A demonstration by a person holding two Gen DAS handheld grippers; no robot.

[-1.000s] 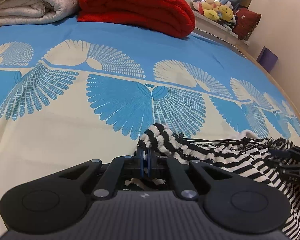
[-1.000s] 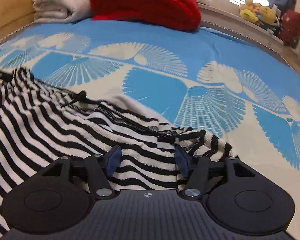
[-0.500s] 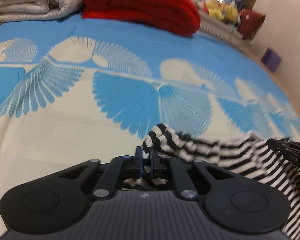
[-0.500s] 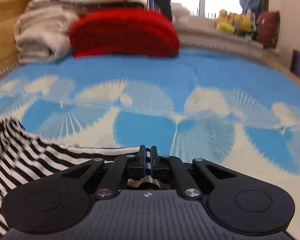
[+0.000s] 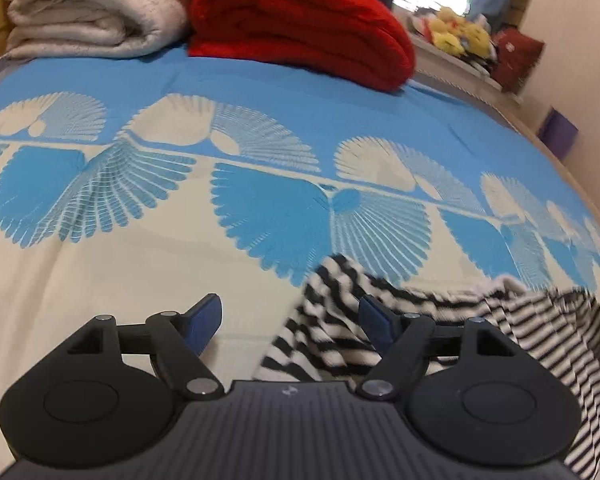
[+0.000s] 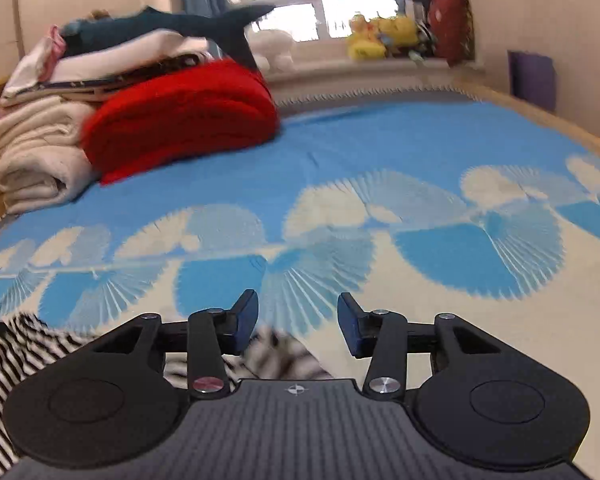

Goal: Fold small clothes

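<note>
A black-and-white striped garment (image 5: 500, 328) lies bunched on the blue and cream bedspread (image 5: 180, 208). My left gripper (image 5: 290, 320) is open; a striped corner drapes over its right finger (image 5: 374, 322), blurred. In the right wrist view the garment (image 6: 8, 356) lies at the lower left, with a blurred striped fold (image 6: 284, 354) just below my open right gripper (image 6: 298, 322). Neither gripper holds the cloth.
A folded red blanket (image 5: 300, 28) and cream blankets (image 5: 92, 12) are stacked at the bed's far end, with a shark plush (image 6: 188, 26) on top. Soft toys (image 6: 380, 36) sit on the windowsill. A purple box (image 6: 534, 76) stands by the right wall.
Both grippers were shut on the striped garment half a second ago and have opened. The cloth has dropped from the jaws. The right gripper has lifted away from the garment.
</note>
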